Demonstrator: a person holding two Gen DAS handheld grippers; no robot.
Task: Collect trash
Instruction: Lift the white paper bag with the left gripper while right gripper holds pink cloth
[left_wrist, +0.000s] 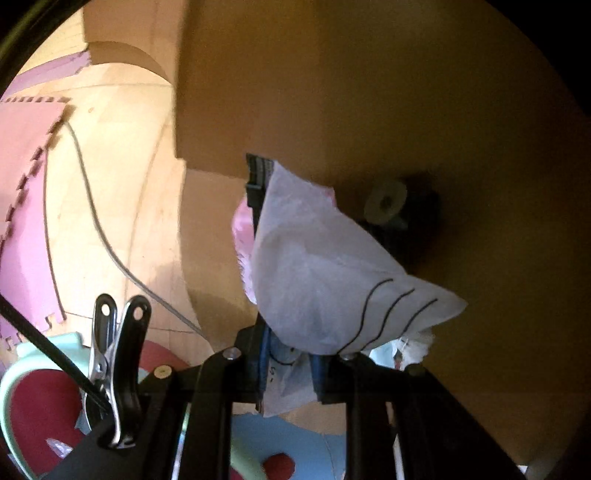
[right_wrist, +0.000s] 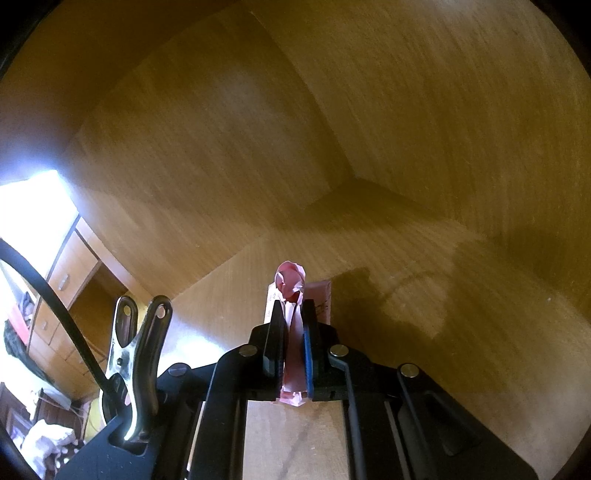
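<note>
White paper (left_wrist: 325, 266) w/ black lines; pink wrapper (right_wrist: 293, 291)

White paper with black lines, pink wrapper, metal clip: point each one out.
White paper (left_wrist: 317, 266), left wrist view, on its broad crumpled face.
Pink wrapper (right_wrist: 291, 282), right wrist view, on its bunched top end.
Metal clip (right_wrist: 142, 354), right wrist view, on one handle arm.
</note>
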